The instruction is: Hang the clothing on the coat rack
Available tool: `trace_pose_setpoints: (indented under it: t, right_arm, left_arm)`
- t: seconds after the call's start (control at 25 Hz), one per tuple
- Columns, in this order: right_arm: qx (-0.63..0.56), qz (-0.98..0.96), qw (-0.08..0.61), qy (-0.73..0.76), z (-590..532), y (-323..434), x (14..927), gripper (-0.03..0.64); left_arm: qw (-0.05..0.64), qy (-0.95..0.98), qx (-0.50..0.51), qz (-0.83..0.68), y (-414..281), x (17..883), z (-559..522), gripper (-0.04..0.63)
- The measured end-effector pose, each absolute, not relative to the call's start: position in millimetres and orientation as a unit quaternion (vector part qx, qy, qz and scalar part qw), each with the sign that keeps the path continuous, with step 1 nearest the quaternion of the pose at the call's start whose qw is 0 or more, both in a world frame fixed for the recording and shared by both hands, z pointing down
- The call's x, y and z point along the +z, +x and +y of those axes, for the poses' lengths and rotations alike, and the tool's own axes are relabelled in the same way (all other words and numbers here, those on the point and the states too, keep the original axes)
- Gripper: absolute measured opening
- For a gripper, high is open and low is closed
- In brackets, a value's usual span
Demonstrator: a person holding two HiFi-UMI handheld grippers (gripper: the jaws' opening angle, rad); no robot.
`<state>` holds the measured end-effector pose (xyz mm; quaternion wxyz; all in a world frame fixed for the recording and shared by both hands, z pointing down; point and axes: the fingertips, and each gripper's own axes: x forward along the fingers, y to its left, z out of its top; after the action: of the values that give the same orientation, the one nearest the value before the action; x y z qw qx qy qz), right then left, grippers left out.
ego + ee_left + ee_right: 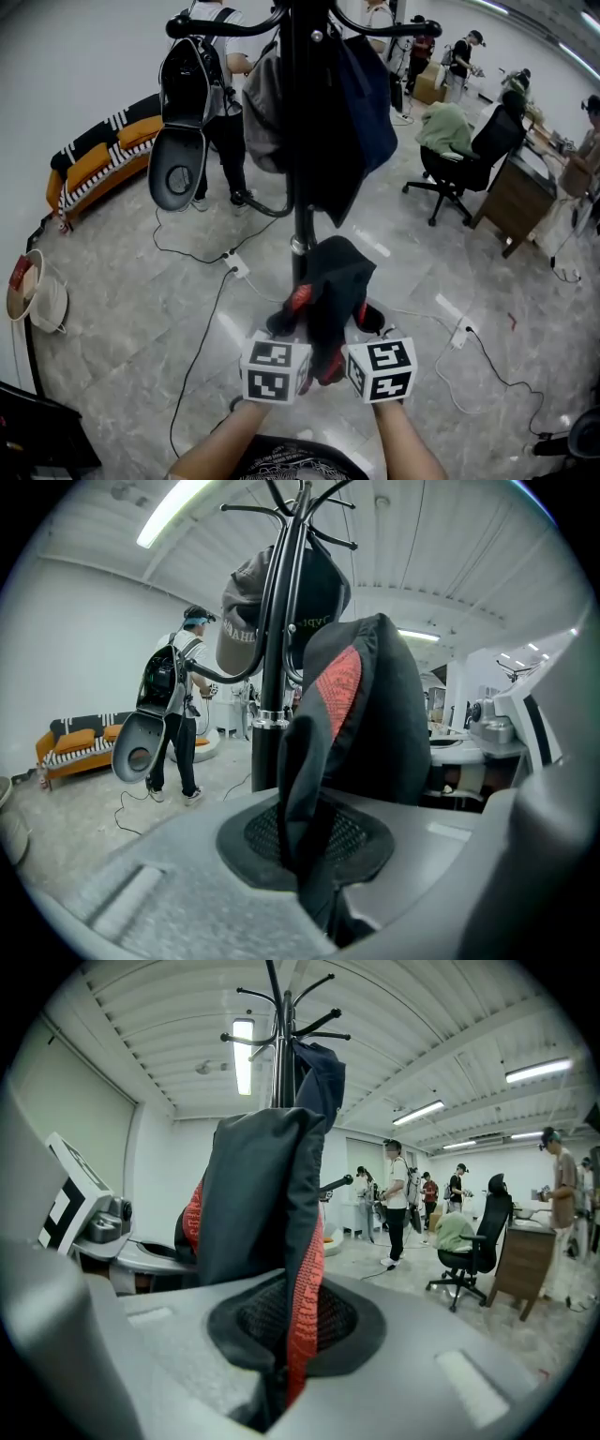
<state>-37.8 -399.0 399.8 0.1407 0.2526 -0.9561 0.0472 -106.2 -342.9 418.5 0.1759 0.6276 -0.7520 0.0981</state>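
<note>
A black garment with red trim (336, 277) hangs bunched between my two grippers, just in front of the black coat rack pole (300, 141). My left gripper (292, 309) is shut on the garment's left side and my right gripper (364, 321) on its right side. In the left gripper view the black cloth (361, 714) rises out of the left gripper (314, 855), with the rack pole (272, 667) behind it. In the right gripper view a red-edged fold (302, 1307) is pinched in the right gripper (281, 1344). A grey cap (262, 117) and a navy garment (366, 108) hang on the rack.
A person with a black backpack (192, 80) stands left of the rack. An orange sofa (94, 159) lines the left wall. An office chair (464, 155) with a green garment and a wooden desk (516, 192) stand at right. Cables and a power strip (235, 266) lie on the floor.
</note>
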Motion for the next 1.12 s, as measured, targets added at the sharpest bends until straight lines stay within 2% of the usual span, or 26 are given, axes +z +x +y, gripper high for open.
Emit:
trace_pose_setpoints:
  t: [1.12]
  right_arm:
    - [0.062,-0.951,0.166,0.254,-401.6,-40.2,434.2,0.023]
  left_arm:
    - [0.199,0.634,0.116,-0.739,-102.3,449.0,-346.1,0.028]
